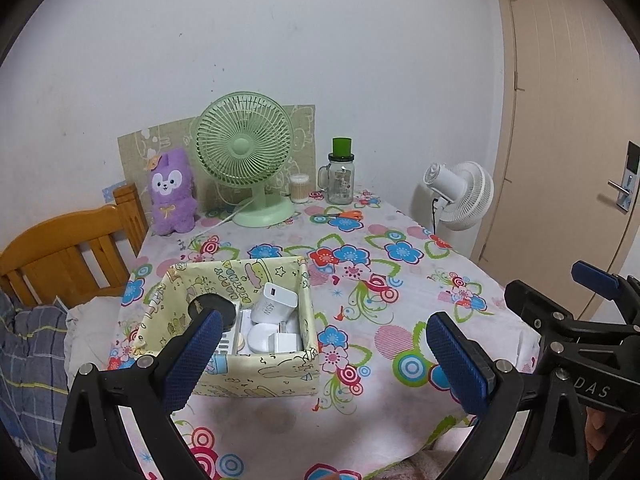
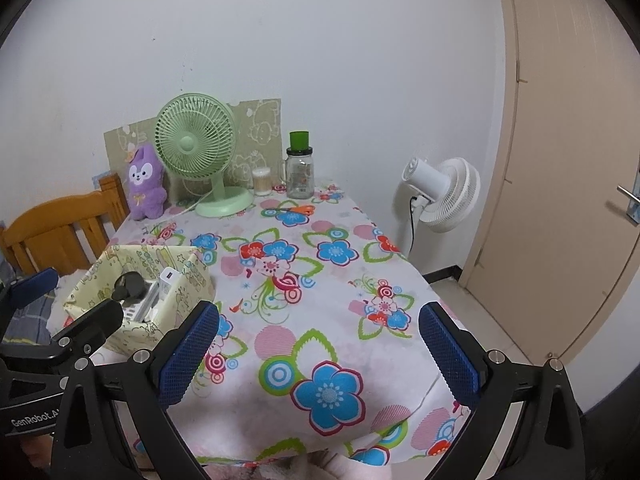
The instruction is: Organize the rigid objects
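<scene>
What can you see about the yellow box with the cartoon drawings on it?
The yellow box looks like soft fabric printed with cartoon animals and stars. It is square, open on top, and its walls sag a little. It sits on the flowery tablecloth near the left edge. Inside lie white chargers, one marked 45W, and a round black thing. No claw touches it.

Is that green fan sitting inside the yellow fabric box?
No, the green fan stands at the table's far edge by the wall, well behind the yellow box.

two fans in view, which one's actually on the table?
The green fan, standing on the floral tablecloth beside the purple plush. The white fan stands on the floor past the table's edge.
</scene>
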